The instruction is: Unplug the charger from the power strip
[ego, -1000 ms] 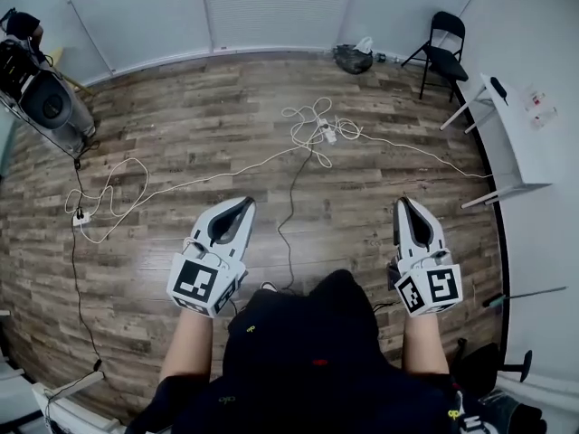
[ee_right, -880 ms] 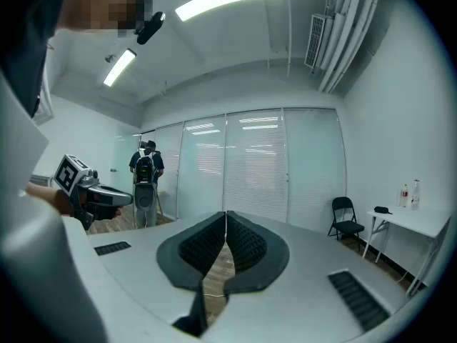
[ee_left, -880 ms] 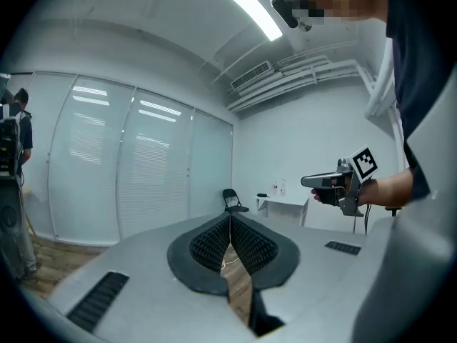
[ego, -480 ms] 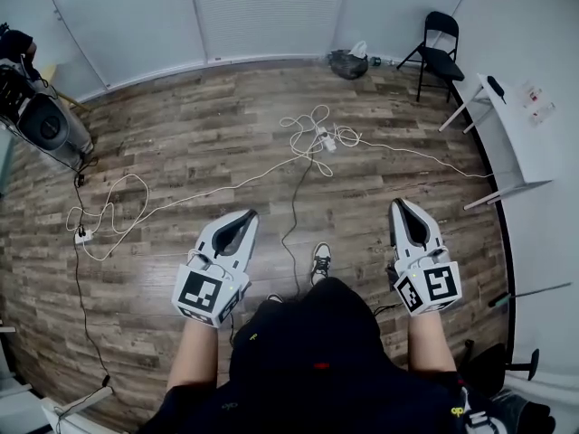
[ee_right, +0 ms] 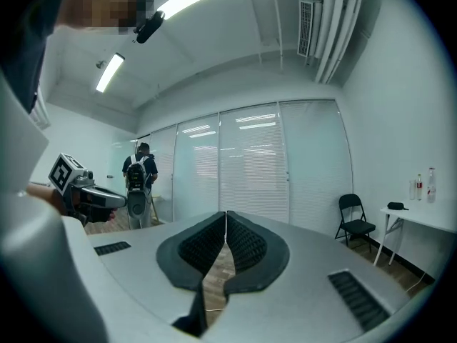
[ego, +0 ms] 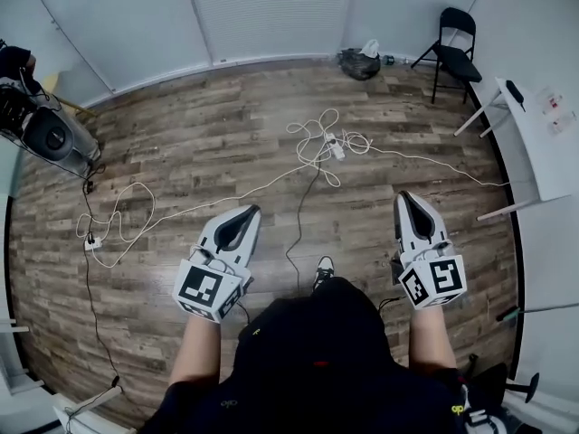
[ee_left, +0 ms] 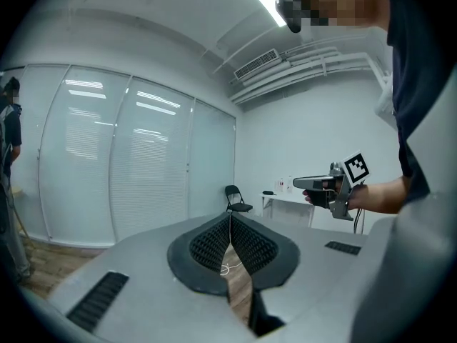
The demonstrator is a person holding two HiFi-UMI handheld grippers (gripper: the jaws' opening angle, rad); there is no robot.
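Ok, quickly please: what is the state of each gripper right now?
Left gripper: closed, holding nothing.
Right gripper: closed, holding nothing.

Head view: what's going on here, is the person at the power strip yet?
Not yet. A person stands on the wooden floor with the left gripper and right gripper held out in front, both shut and empty. The power strip lies further ahead in a tangle of white cables, well apart from both. The charger is too small to make out.
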